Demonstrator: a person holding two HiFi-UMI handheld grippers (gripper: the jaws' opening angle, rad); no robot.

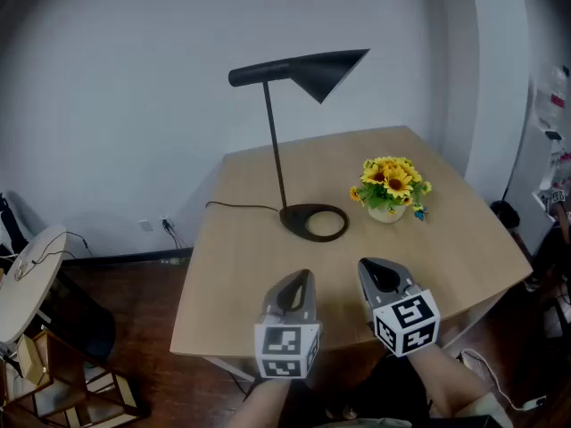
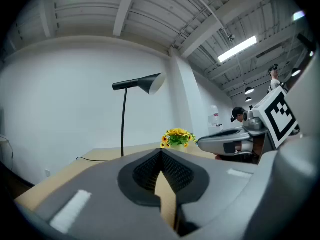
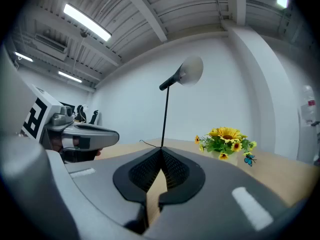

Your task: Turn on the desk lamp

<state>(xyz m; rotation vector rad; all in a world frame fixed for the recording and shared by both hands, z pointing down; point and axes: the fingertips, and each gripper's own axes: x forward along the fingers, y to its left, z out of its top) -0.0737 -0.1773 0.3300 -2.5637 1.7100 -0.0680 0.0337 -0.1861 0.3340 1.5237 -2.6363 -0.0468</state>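
- One desk lamp (image 1: 276, 145) stands on the one wooden table (image 1: 241, 283), toward its far middle. It has a thin black pole, a ring-shaped base (image 1: 314, 222) and a dark cone shade (image 1: 321, 69) that points right.
- The shade looks unlit, though its underside faces away from the head view. No switch can be made out in any view.
- One black cord (image 1: 236, 206) runs from the base to the table's left edge and is lost there.
- One small pot of yellow sunflowers (image 1: 390, 187) sits just right of the base, apart from it.
- Two grippers hover side by side over the near table edge, well short of the lamp, each with one marker cube.
- The left gripper (image 1: 300, 282) has its jaws together at the tips, with nothing between them.
- The right gripper (image 1: 373, 271) is the same, jaws met and empty.
- One round side table (image 1: 27, 283) at the left is cut off by the frame; the clutter under it is too dim to name.
- The shelving at the right edge is likewise cropped.
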